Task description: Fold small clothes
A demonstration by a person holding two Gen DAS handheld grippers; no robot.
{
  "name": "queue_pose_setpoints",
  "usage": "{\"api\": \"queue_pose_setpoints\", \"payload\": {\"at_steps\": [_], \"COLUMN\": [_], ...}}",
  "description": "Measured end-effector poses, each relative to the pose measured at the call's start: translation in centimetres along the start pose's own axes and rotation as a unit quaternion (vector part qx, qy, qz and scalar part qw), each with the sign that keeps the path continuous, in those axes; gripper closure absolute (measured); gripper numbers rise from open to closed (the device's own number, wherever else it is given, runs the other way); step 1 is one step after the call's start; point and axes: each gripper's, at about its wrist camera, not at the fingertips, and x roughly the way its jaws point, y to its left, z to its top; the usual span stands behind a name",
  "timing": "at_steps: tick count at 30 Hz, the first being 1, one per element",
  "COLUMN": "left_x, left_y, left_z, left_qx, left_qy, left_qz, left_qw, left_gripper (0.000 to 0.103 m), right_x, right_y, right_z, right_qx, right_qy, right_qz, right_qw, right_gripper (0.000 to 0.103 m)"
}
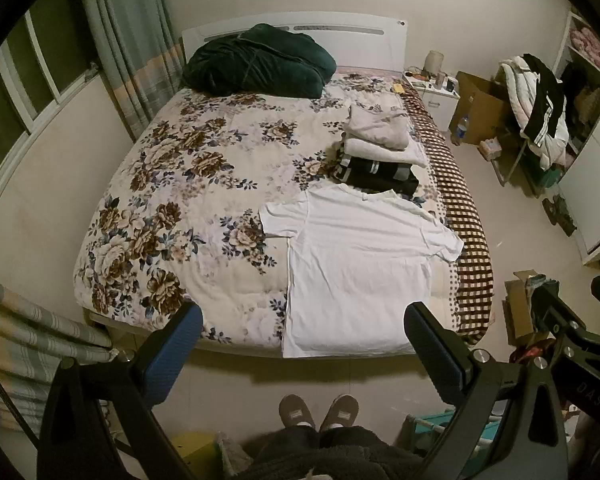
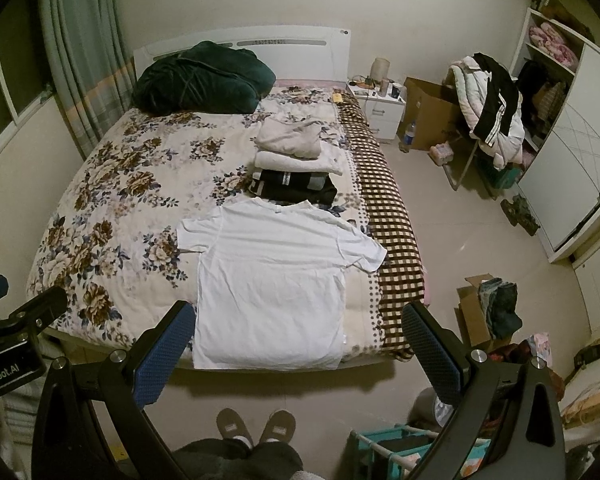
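Note:
A white T-shirt [image 1: 360,264] lies spread flat, sleeves out, at the near right part of the flower-patterned bed [image 1: 172,200]; it also shows in the right wrist view [image 2: 272,276]. Its hem reaches the bed's near edge. Behind it sits a stack of folded clothes [image 1: 376,148], pale ones on top of black ones, also in the right wrist view [image 2: 296,164]. My left gripper [image 1: 304,344] is open and empty, held above the near bed edge. My right gripper [image 2: 300,340] is open and empty too, over the shirt's hem. The right gripper's body shows at the left view's right edge [image 1: 572,328].
A dark green blanket [image 1: 256,60] lies by the headboard. A checked blanket [image 1: 464,224] runs along the bed's right side. A nightstand [image 2: 380,104], cardboard boxes [image 2: 480,312], a chair piled with clothes [image 2: 488,104] and a wardrobe [image 2: 572,152] stand at the right. My slippered feet [image 1: 320,412] are below.

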Motion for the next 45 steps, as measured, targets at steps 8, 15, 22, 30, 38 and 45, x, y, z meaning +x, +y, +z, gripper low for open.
{"api": "queue_pose_setpoints", "payload": {"at_steps": [8, 15, 22, 30, 38, 45], "left_x": [0.0, 0.0, -0.1, -0.1, -0.2, 2.3], "left_y": [0.2, 0.2, 0.2, 0.2, 0.1, 0.6], "left_z": [-0.2, -0.2, -0.3, -0.4, -0.3, 4.4], "left_qx": [0.001, 0.002, 0.002, 0.001, 0.001, 0.017], "left_qy": [-0.002, -0.003, -0.004, -0.005, -0.006, -0.040], "left_qz": [-0.001, -0.001, -0.001, -0.001, -0.003, 0.010], "left_qw": [1.0000, 1.0000, 1.0000, 1.0000, 1.0000, 0.9990], "left_gripper": [0.000, 0.000, 0.000, 0.000, 0.000, 0.000], "right_x": [0.0, -0.1, 0.0, -0.1, -0.2, 1.7], "right_y": [0.0, 0.4, 0.1, 0.4, 0.9, 0.7], "right_z": [-0.1, 0.2, -0.2, 0.0, 0.4, 0.9], "right_qx": [0.001, 0.001, 0.002, 0.001, 0.002, 0.036], "right_qy": [0.000, -0.001, -0.001, -0.001, 0.002, 0.014], "right_qz": [0.000, 0.000, 0.001, 0.002, 0.002, 0.000], "right_qw": [1.000, 1.000, 1.000, 1.000, 1.000, 0.999], "right_gripper": [0.000, 0.000, 0.000, 0.000, 0.000, 0.000]}}
